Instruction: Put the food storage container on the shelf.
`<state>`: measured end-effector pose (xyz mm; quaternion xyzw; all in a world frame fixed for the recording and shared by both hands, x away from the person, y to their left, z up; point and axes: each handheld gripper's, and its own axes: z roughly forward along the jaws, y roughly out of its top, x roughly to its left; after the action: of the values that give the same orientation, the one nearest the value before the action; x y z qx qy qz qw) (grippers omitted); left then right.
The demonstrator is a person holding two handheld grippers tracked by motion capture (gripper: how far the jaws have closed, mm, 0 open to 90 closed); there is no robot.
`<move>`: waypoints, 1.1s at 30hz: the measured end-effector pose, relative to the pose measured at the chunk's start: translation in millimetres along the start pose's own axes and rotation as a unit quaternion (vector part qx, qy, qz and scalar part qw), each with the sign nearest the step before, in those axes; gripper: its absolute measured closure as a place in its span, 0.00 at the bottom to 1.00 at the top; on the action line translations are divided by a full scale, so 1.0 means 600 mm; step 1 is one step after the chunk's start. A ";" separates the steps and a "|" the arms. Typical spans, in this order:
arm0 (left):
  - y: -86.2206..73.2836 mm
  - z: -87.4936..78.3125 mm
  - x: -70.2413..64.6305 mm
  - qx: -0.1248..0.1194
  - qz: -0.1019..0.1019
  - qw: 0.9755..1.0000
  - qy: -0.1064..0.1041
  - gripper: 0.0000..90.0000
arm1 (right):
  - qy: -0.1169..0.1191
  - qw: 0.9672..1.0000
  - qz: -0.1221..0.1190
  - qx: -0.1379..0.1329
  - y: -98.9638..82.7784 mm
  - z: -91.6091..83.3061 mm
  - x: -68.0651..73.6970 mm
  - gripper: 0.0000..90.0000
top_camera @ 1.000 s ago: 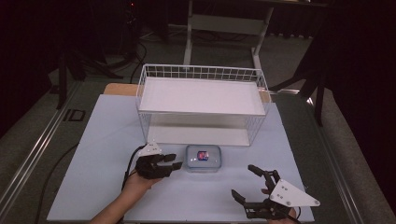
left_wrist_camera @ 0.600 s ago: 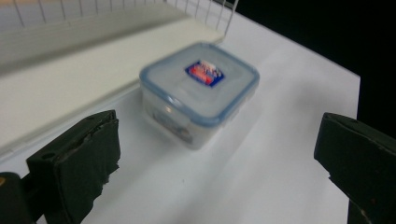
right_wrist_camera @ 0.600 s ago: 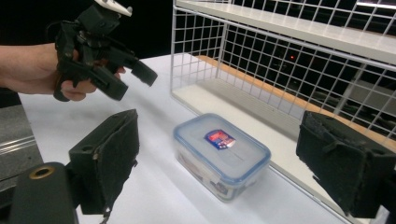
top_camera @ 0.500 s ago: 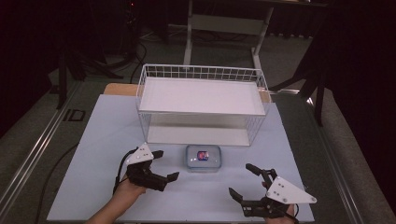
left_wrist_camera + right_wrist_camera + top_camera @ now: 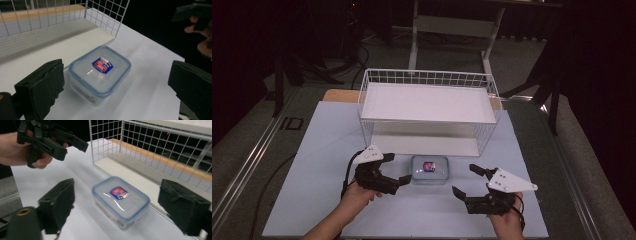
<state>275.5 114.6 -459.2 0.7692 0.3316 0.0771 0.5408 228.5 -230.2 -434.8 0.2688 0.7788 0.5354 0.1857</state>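
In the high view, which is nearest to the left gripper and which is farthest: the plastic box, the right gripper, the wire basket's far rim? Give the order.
1. The plastic box, just to the right of the left gripper, close to its open jaws.
2. The right gripper, beyond the box, at the table's near right.
3. The wire basket's far rim, toward the back of the table.

Before you sat a glossy clear plastic box (image 5: 99, 74) with a blue-rimmed lid, a white-coated wire basket (image 5: 428, 111), and a matt white table (image 5: 319, 150).
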 end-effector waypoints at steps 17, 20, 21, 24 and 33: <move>-0.015 0.095 0.039 0.083 -0.127 0.988 -0.015 0.06 | 0.012 0.971 0.222 0.090 -0.038 0.113 -0.086 0.15; -0.023 0.107 0.055 0.100 -0.167 0.981 -0.018 0.06 | 0.009 0.963 0.249 0.108 -0.046 0.128 -0.096 0.16; -0.026 0.111 0.059 0.104 -0.178 0.978 -0.018 0.06 | 0.012 0.960 0.256 0.115 -0.049 0.134 -0.098 0.16; -0.031 0.119 0.068 0.118 -0.198 0.973 -0.017 0.07 | 0.017 0.949 0.284 0.137 -0.056 0.149 -0.102 0.16; -0.048 0.134 0.086 0.121 -0.262 0.957 -0.018 0.17 | 0.036 0.918 0.356 0.170 -0.078 0.182 -0.118 0.19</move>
<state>341.0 87.9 -529.7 0.7165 0.5185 -0.1216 0.4505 337.0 -207.1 -517.2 0.5361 0.7172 0.4352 -0.0935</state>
